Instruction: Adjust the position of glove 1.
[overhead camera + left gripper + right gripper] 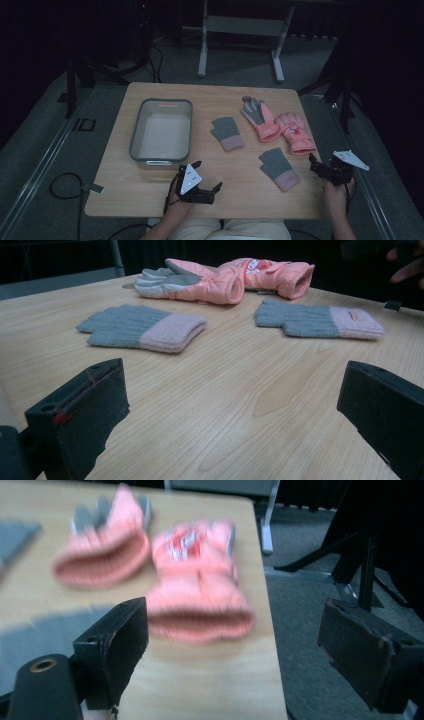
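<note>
A: At the table's right edge, the right gripper hangs with its jaws spread wide, grasping nothing. It points at the nearer pink glove, which lies just ahead of it, beside the edge.

B: And the left gripper?

A: Low over the near edge, jaws likewise parted and empty. 2 grey gloves, 1 to the left and 1 to the right, lie flat ahead of it. The bin stands to its left, with nothing visible inside.

B: Step in hand?

A: My judgement: a reach for that pink glove, probably bound for the bin. Best practice would be to come in low, straddle the cuff, and close on both layers, since a padded glove will sag and may slip from a shallow pinch.

B: Condition of the item?

A: Puffy, salmon-pink, with a red-and-white print on the back, cuff open toward the gripper. Its mate lies just beside it, grey palm up; whether they touch I cannot tell.
</note>
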`<state>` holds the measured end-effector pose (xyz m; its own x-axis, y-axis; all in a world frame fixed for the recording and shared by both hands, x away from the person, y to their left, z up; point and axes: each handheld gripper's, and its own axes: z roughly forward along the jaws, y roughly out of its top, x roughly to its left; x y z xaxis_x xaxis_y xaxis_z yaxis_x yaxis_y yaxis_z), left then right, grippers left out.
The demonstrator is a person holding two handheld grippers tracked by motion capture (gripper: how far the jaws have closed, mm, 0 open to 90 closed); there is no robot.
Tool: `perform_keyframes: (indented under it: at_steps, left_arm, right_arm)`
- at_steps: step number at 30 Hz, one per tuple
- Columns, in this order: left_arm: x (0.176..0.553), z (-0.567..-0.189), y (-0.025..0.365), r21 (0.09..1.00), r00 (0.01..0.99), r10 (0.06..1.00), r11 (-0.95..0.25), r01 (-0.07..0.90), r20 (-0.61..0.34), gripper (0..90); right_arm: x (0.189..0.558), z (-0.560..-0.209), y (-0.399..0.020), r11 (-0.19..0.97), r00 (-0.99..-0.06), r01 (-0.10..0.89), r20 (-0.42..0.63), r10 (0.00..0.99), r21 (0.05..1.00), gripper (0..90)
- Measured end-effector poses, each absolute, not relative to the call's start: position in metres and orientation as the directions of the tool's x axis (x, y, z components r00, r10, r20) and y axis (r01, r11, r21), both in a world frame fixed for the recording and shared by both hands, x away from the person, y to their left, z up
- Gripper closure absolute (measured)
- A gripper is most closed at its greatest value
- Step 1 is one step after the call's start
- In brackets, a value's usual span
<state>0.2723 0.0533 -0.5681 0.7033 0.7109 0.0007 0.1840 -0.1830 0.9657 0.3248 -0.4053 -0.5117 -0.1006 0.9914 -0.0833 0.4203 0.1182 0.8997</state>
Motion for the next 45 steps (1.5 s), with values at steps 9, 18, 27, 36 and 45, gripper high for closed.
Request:
perform_keyframes:
  at_steps: [9, 18, 27, 36, 45]
  left_arm:
    - [0.272, -0.568, 0.053, 0.966, 0.703, 0.711, -0.184, 0.183, 0.002, 0.0]
    - [0.272, -0.568, 0.053, 0.965, 0.704, 0.710, -0.187, 0.181, 0.005, 0.0]
    - [0.272, -0.568, 0.054, 0.966, 0.704, 0.710, -0.185, 0.183, 0.003, 0.0]
    - [0.272, -0.568, 0.053, 0.965, 0.707, 0.708, -0.187, 0.181, 0.004, 0.0]
    - [0.272, -0.568, 0.053, 0.965, 0.706, 0.708, -0.188, 0.182, 0.004, 0.0]
  right_arm:
    - [0.328, -0.457, -0.389, 0.088, -0.151, 0.357, -0.035, 0.988, 0.930, 11.5]
    - [0.336, -0.425, -0.370, 0.122, -0.215, 0.316, -0.054, 0.975, 0.941, 11.2]
    - [0.352, -0.402, -0.343, 0.159, -0.254, 0.274, -0.088, 0.963, 0.949, 10.9]
    - [0.369, -0.390, -0.316, 0.154, -0.320, 0.308, -0.051, 0.946, 0.939, 13.1]
    - [0.388, -0.400, -0.290, 0.191, -0.362, 0.427, -0.027, 0.932, 0.884, 13.4]
